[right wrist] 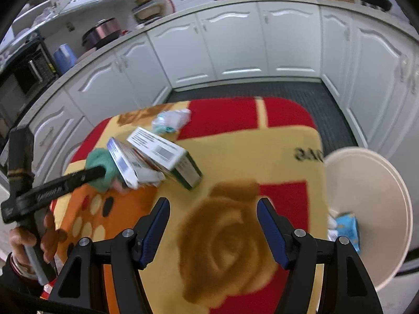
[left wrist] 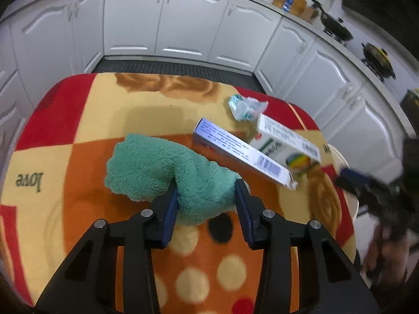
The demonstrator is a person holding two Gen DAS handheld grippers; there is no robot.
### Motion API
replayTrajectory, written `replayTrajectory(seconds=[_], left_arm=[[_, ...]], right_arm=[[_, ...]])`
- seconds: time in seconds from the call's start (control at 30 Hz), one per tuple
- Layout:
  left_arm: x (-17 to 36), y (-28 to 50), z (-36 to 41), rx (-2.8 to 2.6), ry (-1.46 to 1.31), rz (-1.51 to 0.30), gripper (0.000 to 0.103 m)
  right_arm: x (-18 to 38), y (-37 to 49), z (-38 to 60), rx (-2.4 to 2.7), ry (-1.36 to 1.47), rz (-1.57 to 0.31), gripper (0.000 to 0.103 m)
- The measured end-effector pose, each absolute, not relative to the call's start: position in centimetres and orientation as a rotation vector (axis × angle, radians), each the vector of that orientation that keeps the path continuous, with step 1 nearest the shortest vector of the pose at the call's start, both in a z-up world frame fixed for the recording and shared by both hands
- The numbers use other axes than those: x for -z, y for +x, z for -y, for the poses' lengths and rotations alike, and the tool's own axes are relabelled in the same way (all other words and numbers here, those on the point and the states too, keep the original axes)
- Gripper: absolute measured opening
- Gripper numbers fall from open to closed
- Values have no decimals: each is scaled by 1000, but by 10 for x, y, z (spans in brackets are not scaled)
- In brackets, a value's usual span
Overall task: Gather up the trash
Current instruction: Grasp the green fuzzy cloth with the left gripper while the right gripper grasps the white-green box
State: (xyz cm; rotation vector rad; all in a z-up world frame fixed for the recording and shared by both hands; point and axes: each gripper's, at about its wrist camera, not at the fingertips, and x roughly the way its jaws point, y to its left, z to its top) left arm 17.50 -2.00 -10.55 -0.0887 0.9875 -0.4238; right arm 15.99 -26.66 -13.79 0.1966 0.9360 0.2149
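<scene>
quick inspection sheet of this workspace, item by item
surface: table under a patterned blanket in red, yellow and orange, with "love" printed on it
job's things: two cartons, blue-white box and green-white box, lying against each other; crumpled wrapper behind them; cream bin at the table edge, blue packet inside
clutter: teal fluffy cloth
grippers: left tool shut on the cloth; right tool open, nothing between its fingers
cables: nothing seen
surroundings: white kitchen cabinets, dark floor mat, pans on the counter

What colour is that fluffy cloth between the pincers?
Teal green cloth; clearest in the left wrist view.
</scene>
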Motion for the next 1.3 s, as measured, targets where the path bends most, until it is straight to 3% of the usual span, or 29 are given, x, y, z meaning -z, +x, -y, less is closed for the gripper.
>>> replayTrajectory(seconds=[0.27,0.33,0.6,0.9,1.03,1.3], left_arm=[[89,143,0,545,11,-1004,39],[90,139,-2,541,39,-1005,39],[99,127,-2,594,73,-1050,39],[110,127,-7,570,10,-1123,49],[109,127,-16,527,-78,-1131,60],[113,126,-25,370,-252,-1101,64]], right_arm=[[152,204,231,-337,114,-951,65],[155,210,227,-358,114,-951,44],[144,180,232,-348,129,-952,33],[139,119,233,-326,82,-994,33],[139,123,227,-327,53,-988,59],[146,145,209,-357,-20,-1005,60]])
